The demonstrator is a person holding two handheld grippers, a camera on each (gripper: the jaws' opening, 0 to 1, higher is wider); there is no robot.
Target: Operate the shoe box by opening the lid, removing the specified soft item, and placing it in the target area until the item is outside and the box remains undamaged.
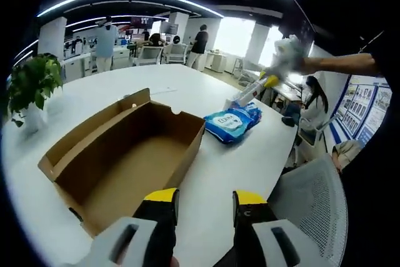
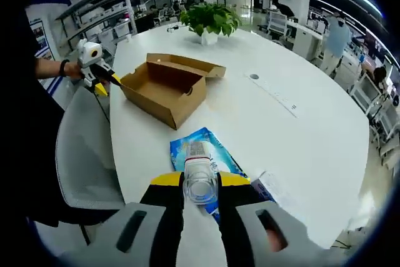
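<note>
The brown cardboard shoe box [image 1: 125, 161] [image 2: 165, 89] lies open on the white table, its lid folded back, and its inside looks empty. Beside it lies a blue soft wipes pack [image 1: 232, 122] [image 2: 203, 148], outside the box. At the box's near end my left gripper [image 1: 206, 207] hovers open, with nothing between its yellow-tipped jaws; a hand holds it [image 2: 103, 78] at the box's left end. My right gripper [image 2: 200, 182] is shut on a clear plastic container with a barcode label [image 2: 200, 176], just above the pack. That gripper [image 1: 270, 80] also appears beyond the pack.
A potted plant [image 1: 31, 85] [image 2: 212, 20] stands on the round white table [image 1: 206, 92] [image 2: 300, 142] past the box. A grey mesh chair [image 1: 312, 204] [image 2: 81, 148] sits at the table's edge. A thin strip [image 2: 275, 95] lies on the table. People stand in the office behind.
</note>
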